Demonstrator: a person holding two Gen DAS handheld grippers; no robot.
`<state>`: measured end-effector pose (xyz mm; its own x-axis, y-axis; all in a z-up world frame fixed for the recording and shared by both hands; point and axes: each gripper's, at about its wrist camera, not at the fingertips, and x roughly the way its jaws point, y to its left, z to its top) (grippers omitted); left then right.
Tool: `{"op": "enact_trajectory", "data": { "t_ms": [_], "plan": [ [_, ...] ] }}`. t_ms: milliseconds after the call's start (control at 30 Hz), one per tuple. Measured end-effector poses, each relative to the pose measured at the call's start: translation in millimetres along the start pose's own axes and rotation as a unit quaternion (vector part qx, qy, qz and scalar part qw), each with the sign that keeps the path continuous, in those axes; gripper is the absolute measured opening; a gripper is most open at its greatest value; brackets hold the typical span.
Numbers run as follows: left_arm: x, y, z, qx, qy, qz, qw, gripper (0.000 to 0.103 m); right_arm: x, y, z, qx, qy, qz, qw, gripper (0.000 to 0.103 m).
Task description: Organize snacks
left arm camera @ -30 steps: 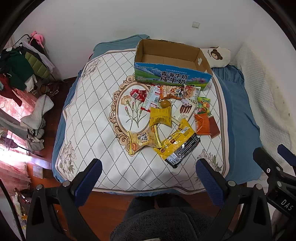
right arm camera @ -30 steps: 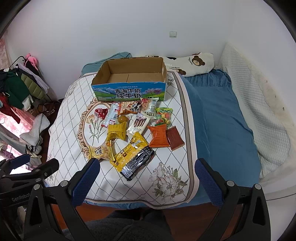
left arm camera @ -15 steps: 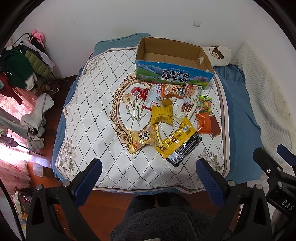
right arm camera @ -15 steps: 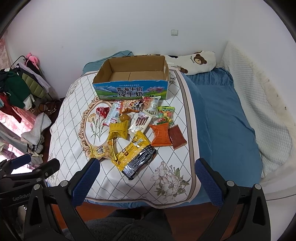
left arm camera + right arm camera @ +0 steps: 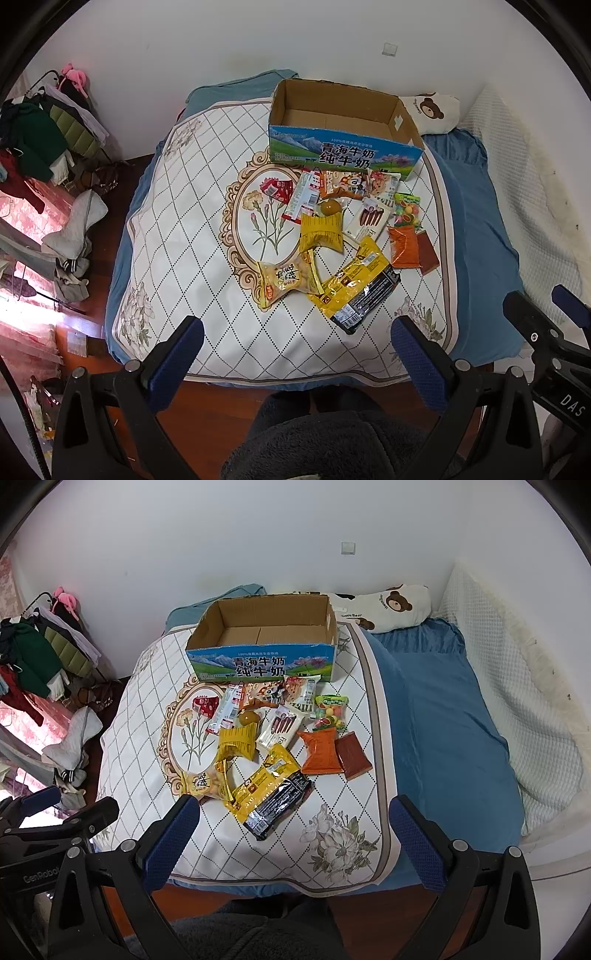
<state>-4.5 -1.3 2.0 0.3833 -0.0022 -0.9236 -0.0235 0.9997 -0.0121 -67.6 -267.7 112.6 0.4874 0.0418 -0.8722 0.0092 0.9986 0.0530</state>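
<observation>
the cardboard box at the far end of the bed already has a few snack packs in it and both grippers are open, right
Not quite. The cardboard box holds nothing: the right wrist view shows its bare bottom. All the snack packs lie on the bed cover in front of it. The left gripper and right gripper are indeed both open.

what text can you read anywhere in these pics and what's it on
"青海牛奶 纯牛奶": front of the cardboard box
"DAS": right gripper body, seen from the left wrist
"CenRobot", cut off: left gripper body, seen from the right wrist
Snack packets: print too small to read
Bear pillow: lettering blurred
</observation>
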Motion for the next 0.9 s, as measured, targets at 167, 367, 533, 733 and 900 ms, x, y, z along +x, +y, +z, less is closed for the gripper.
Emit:
{"op": "enact_trajectory", "data": {
  "t_ms": [167,367,533,733,900],
  "plan": [
    [-3.2,-1.0,3.0,0.0,-0.003,0.001,1.0,0.103,-4.4,-3.2,0.8,0.002,-0.004,0.001,1.0,0.103],
    [-4.3,-1.1,5.2,0.0,-0.003,0.0,1.0,0.103,-5.4,-3.5,1.3,0.003,-0.006,0.001,1.0,0.103],
    [-5.1,-1.1,5.8,-0.001,-0.003,0.0,1.0,0.103,-5.1,-3.6,3.0,0.003,-0.006,0.001,1.0,0.103],
    [-5.3,-1.3,5.9,0.0,-0.003,0.0,1.0,0.103,-5.8,-3.7,2.4,0.003,-0.006,0.002,1.0,0.103],
    [-6.1,-2.2,6.4,0.0,-0.004,-0.001,1.0,0.103,-5.5,-3.3,1.6,0.003,-0.006,0.002,1.0,0.103]
  ]
}}
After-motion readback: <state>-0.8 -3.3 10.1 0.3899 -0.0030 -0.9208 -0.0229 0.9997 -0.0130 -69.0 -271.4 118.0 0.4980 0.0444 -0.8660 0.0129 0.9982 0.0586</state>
